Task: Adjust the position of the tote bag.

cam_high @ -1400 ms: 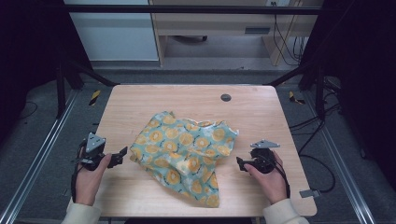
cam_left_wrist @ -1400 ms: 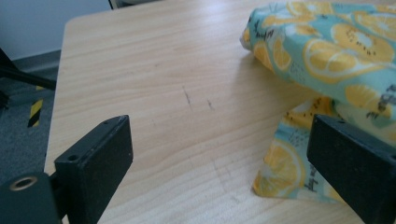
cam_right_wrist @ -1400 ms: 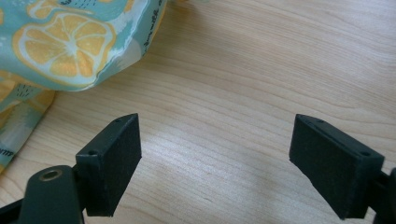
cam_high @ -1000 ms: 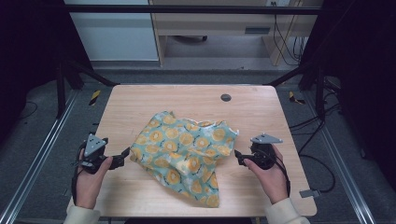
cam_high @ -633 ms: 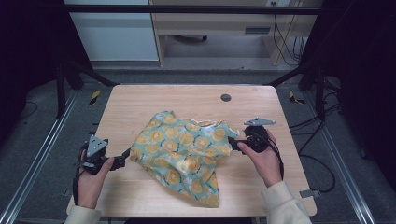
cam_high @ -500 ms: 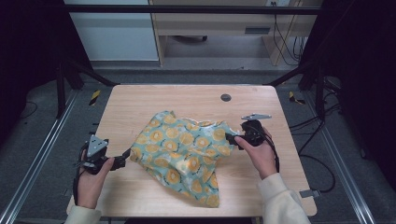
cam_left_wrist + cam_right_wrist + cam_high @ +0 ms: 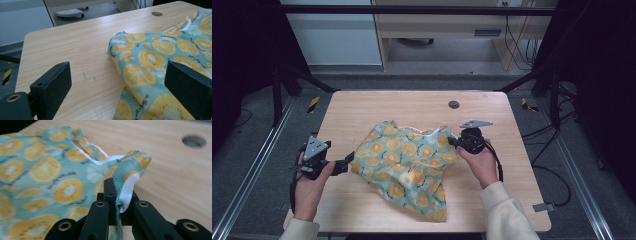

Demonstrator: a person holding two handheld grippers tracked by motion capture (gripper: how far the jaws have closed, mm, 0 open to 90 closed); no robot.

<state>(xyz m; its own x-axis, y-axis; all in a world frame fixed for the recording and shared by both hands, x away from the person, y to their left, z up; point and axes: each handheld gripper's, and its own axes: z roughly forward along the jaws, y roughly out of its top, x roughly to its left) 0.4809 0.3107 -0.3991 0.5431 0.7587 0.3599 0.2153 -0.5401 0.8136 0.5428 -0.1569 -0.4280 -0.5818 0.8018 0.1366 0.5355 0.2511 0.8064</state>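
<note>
- On the wooden table point(image 7: 362, 107), a crumpled cloth point(image 7: 404, 162) printed with orange slices lies a little toward the near side, bunched into folds and not yet spread flat.
- At its right edge, the right gripper point(image 7: 455, 142) has just closed its jaws: in the right gripper view they are pressed together on the cloth's white-hemmed corner point(image 7: 125, 192), with fabric caught between the pads.
- Over on the other side, the left gripper point(image 7: 347, 162) sits just beside the cloth's left edge with its jaws spread wide; the left gripper view shows one jaw over bare wood and the other over the fabric, nothing gripped.
- My reading is that the work is at its start: one corner is secured, and the second hold, the lift and any straightening or folding are all still to do.
- Room to move looks generous. Bare wood runs along the far side up to the round cable hole point(image 7: 454, 104), and strips stay free to the left and right of the cloth.
- Toward the near edge it is tighter: the cloth's lowest fold point(image 7: 432, 210) lies close to the table's front rim, so pulling that way could send it over.
</note>
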